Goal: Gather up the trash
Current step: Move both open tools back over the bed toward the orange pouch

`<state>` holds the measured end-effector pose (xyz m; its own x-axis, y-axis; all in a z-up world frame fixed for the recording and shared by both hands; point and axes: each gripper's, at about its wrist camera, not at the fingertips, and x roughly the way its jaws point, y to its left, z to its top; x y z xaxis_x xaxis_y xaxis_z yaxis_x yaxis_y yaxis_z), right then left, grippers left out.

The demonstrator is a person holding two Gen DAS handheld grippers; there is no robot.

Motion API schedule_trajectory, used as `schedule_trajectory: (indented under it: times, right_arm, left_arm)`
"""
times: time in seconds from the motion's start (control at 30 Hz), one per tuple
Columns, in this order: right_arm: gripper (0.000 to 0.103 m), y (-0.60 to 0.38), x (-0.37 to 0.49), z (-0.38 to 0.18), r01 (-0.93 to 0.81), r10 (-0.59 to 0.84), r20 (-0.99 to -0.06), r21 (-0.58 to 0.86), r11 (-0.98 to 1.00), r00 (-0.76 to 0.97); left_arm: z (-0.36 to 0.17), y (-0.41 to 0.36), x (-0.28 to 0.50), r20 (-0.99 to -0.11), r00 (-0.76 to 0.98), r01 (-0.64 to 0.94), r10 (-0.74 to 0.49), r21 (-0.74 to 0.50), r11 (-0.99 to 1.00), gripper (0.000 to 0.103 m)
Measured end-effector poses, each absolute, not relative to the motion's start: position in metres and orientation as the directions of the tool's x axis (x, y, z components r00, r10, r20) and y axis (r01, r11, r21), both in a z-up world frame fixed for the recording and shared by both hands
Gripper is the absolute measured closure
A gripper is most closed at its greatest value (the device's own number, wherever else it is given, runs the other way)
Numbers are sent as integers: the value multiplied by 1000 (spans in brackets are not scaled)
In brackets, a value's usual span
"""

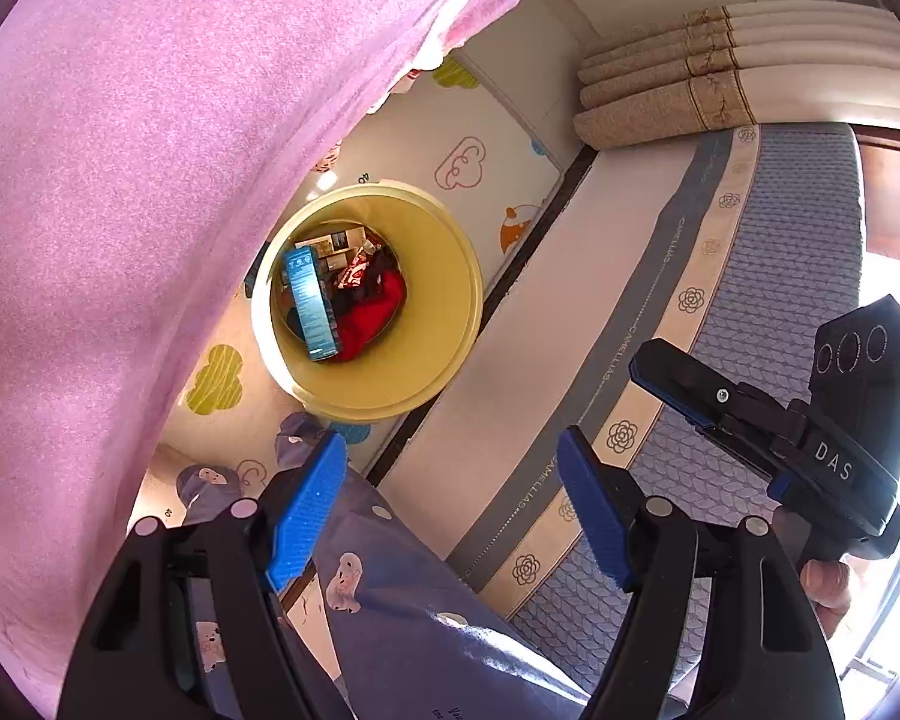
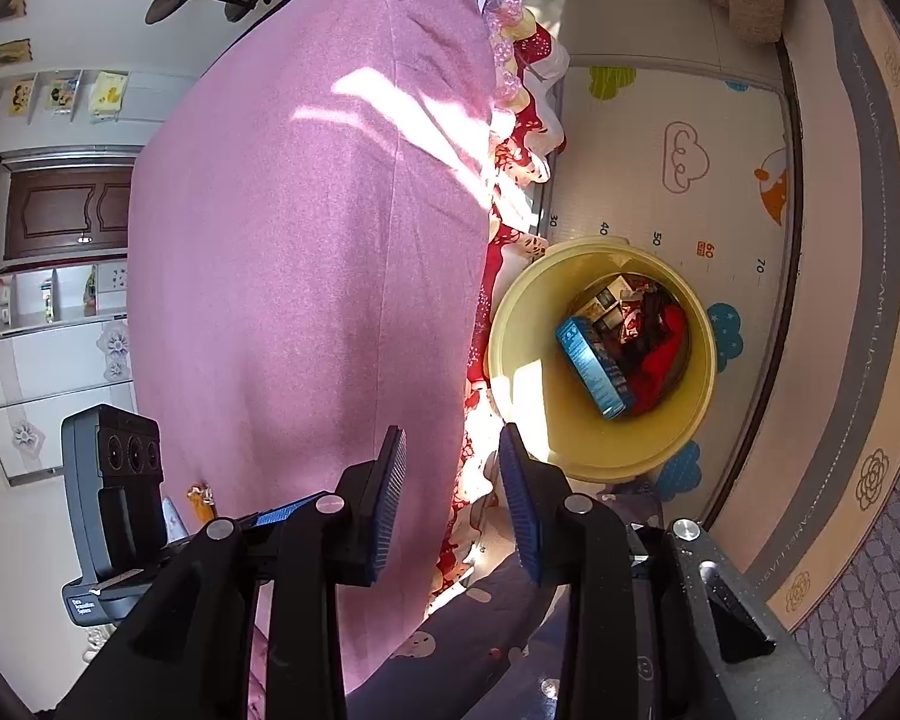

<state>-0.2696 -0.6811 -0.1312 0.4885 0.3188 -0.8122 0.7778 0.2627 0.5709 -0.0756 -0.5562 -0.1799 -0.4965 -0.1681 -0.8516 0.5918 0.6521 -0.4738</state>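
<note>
Left wrist: yellow bin (image 1: 450,312), blue box (image 1: 311,300) inside.

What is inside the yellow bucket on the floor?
The yellow bucket holds a blue box leaning on its wall, something red and other packaging. The bottom beneath them is covered and cannot be seen.

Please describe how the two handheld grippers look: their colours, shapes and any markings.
Both grippers, left and right, have black angular plastic frames with silver pivot bolts and flat blue ribbed fingers. Each carries a black camera module with three round lenses; one strap reads "DAS".
</note>
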Motion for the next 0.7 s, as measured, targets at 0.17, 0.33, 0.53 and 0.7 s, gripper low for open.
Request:
schedule_trajectory:
  times: [0.17, 0.33, 0.53, 0.7]
  right_arm:
    - [70, -679, -250, -125, 757, 335, -811, 576, 308, 480]
    - [70, -669, -221, -114, 713, 373, -808, 582, 391, 456]
    - [70, -638, -167, -100, 635, 418, -815, 577, 514, 402]
    - [70, -589, -108, -90, 556, 458, -815, 578, 597, 356]
  left_arm:
    - [-168, -547, -60, -858, -469, 573, -210, -476, 667, 30]
    - [-154, -521, -36, -861, -425, 511, -278, -482, 712, 30]
    - [-138, -474, -3, -854, -371, 425, -364, -505, 752, 30]
    - [-125, -416, 30, -856, -303, 361, -419, -510, 781, 30]
